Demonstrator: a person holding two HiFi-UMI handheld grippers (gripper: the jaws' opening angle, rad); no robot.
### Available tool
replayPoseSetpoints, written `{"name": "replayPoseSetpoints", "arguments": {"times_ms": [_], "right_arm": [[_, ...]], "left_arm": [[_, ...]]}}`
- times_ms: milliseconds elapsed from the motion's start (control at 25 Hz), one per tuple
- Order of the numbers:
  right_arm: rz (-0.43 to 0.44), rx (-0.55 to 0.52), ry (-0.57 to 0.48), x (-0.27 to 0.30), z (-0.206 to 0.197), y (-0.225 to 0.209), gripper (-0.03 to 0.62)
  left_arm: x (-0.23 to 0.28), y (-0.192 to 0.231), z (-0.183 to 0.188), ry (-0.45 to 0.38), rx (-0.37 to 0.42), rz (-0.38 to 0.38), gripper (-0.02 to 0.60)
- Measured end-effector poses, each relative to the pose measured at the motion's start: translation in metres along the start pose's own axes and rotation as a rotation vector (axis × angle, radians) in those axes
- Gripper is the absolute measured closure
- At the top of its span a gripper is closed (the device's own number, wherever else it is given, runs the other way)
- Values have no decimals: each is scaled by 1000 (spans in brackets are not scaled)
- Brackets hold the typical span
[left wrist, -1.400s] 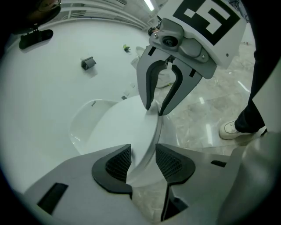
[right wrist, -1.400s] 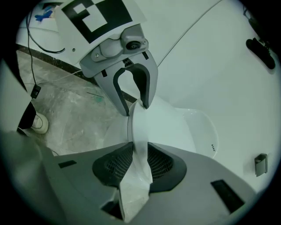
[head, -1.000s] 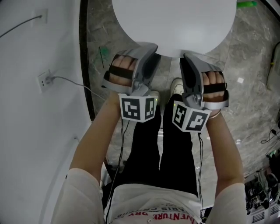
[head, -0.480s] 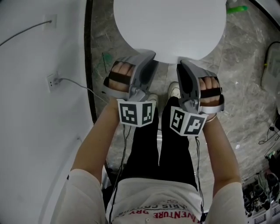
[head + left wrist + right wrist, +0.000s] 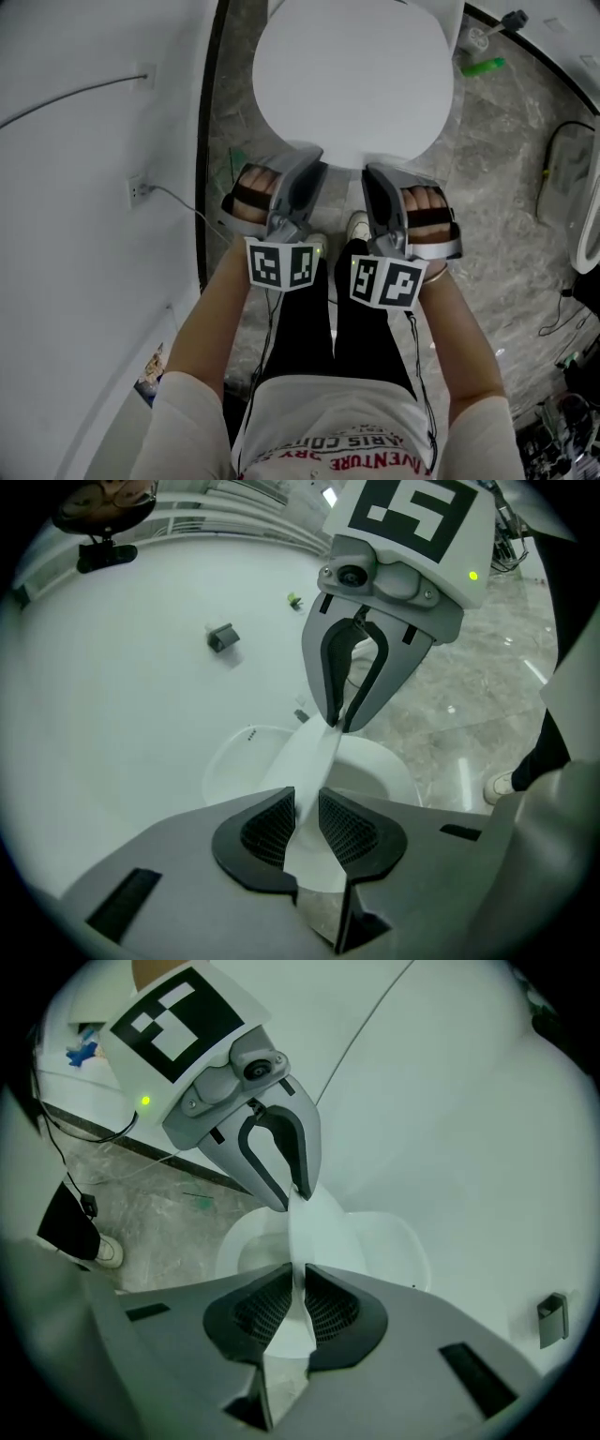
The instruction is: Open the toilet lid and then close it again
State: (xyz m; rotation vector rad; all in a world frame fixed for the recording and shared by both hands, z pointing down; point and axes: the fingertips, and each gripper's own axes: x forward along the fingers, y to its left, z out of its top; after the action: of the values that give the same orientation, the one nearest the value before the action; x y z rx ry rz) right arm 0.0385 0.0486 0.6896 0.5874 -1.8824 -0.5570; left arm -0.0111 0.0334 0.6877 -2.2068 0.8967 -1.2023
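Now | toilet lid [image 5: 352, 84] part-raised | grey marble floor [image 5: 506, 187] | white wall [image 5: 84, 234]

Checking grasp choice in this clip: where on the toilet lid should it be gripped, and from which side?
Take the toilet lid by its thin front rim, coming from the front. That edge is slim enough for two jaws and likely farthest from the hinge, so lifting there should swing it easily.
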Motion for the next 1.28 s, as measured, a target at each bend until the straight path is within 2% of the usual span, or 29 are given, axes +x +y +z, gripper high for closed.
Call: {"name": "replayPoseSetpoints", "arguments": {"times_ms": [240, 360, 640, 800, 960, 1280], "right_arm": [[-25, -48, -42, -17, 11, -47, 553], [-31, -38, -57, -19, 14, -61, 555], [-39, -20, -51, -23, 21, -77, 556], [-63, 26, -28, -29, 28, -112, 559], [-63, 46, 23, -31, 34, -147, 559], [-61, 90, 114, -21, 34, -212, 559]], "left_arm": [[-6, 46, 22, -12, -60, 128, 500], [-5, 62, 28, -24, -66, 147, 500], [-5, 78, 32, -19, -40, 79, 500], [-4, 112, 45, -37, -36, 85, 505], [0, 146, 56, -81, -32, 56, 505], [21, 201, 78, -159, -1, -81, 509]]}}
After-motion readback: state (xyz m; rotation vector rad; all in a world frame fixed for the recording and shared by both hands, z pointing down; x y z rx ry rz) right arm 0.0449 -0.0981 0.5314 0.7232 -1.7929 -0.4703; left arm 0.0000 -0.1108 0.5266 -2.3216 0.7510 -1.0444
